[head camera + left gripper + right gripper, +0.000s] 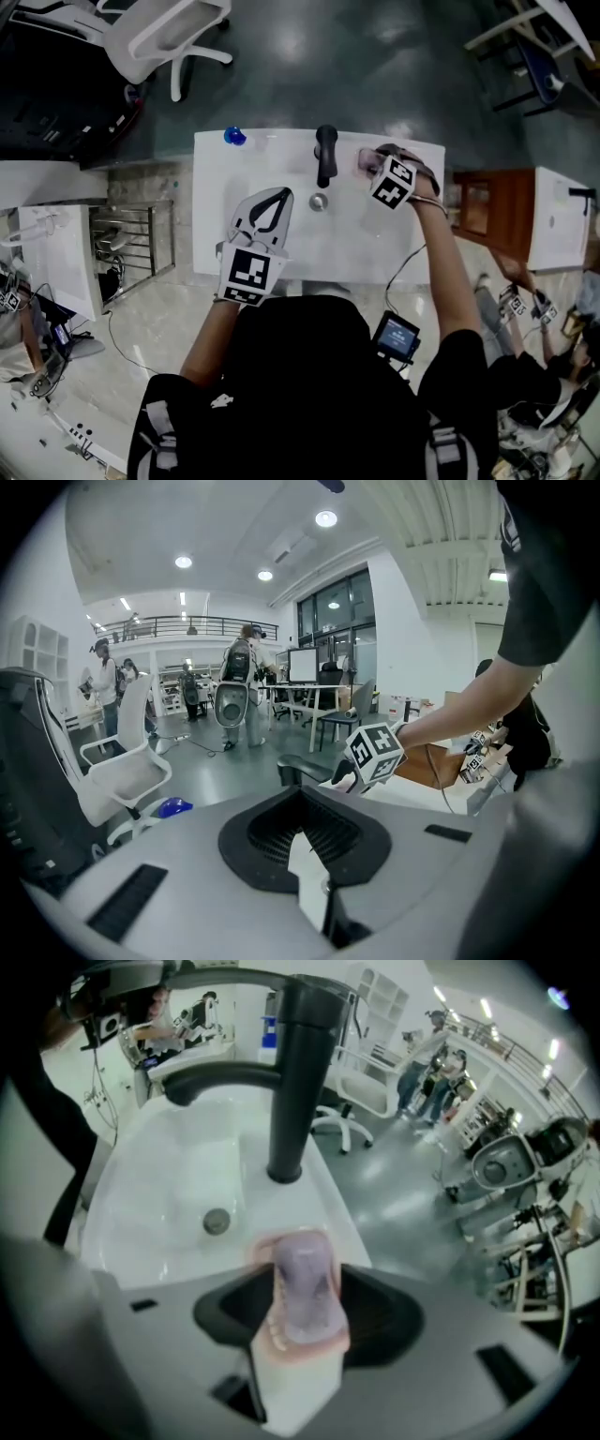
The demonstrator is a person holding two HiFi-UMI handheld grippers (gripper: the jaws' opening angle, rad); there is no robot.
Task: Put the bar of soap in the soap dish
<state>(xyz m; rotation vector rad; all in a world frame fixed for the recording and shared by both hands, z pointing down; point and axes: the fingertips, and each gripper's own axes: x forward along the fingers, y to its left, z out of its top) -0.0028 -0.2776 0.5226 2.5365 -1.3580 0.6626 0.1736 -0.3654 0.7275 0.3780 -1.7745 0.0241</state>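
right at the tip of my right gripper (294,1358) the jaws pinch the near end of the pink soap dish (277,1342). the lilac bar of soap (305,1288) lies in it, straight ahead of them. beyond and to the left sit the drain (217,1220) and the white sink (155,1180), then the black tap (300,1082). my left gripper (310,853) has its jaws pressed together on nothing, with a white chair (122,771) far ahead to the left.

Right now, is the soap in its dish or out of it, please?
In: the purple soap lies inside the pink dish, whose rim shows around it.
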